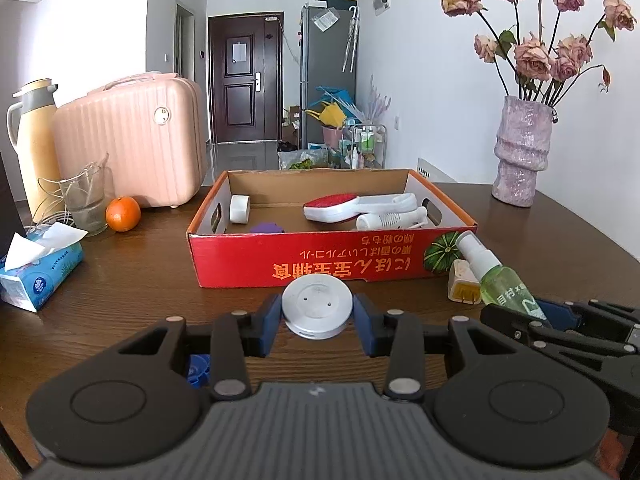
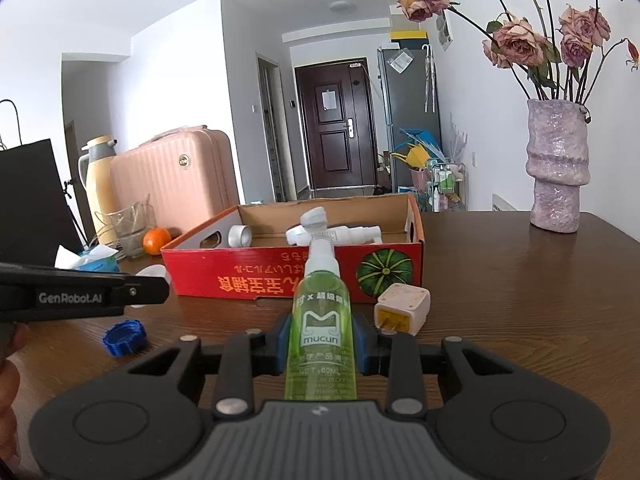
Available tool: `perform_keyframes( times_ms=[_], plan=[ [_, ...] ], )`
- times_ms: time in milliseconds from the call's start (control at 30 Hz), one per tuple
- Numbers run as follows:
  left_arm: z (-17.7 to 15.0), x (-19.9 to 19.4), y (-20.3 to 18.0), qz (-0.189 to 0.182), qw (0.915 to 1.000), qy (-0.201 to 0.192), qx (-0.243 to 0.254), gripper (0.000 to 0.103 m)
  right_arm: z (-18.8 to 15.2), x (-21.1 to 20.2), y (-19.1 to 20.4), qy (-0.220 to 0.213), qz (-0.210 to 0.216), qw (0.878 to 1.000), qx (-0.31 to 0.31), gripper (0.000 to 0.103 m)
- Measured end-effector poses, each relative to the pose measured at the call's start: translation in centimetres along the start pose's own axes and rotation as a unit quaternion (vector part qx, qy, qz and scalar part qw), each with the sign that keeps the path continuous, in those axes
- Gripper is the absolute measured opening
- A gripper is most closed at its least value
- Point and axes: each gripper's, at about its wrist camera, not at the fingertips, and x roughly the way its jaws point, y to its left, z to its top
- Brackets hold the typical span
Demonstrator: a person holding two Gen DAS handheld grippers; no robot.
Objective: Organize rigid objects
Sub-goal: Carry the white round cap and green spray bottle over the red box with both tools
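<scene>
Left gripper point(image 1: 317, 311): blue pads clamped on the rim of a round white disc point(image 1: 317, 305) with two small holes in its face, carried flat above the wooden table point(image 1: 132, 264) just short of the red cardboard box point(image 1: 304, 258).

Right gripper point(image 2: 320, 336): pads closed on the body of a green spray bottle point(image 2: 320, 320), nozzle pointing forward toward the same box (label reads "mucun").

Inside the box: a lint brush with a red pad point(image 1: 344, 206), a white tape roll point(image 1: 239, 208), a white handled gadget point(image 1: 392, 219), something purple point(image 1: 267, 228) half hidden by the near wall.

Loose on the table: a cream plug adapter point(image 2: 402, 308) just right of the bottle, a blue screw cap point(image 2: 124, 337) to the left.

Step in hand, as I judge it: both items picked, transport to the box.

Next move calls for lifting each load over the near wall, then releasing onto bare cardboard left of the brush. The bottle may roll once freed.
</scene>
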Motion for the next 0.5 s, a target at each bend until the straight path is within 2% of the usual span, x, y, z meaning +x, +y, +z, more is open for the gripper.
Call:
perform_keyframes(
  times_ms=[500],
  plan=[
    [1.8,-1.0,0.5,0.004,0.9999,-0.016,-0.006,0.040,1.1,-0.4,0.1,-0.019,-0.003,1.000,0.017,0.030]
  ],
)
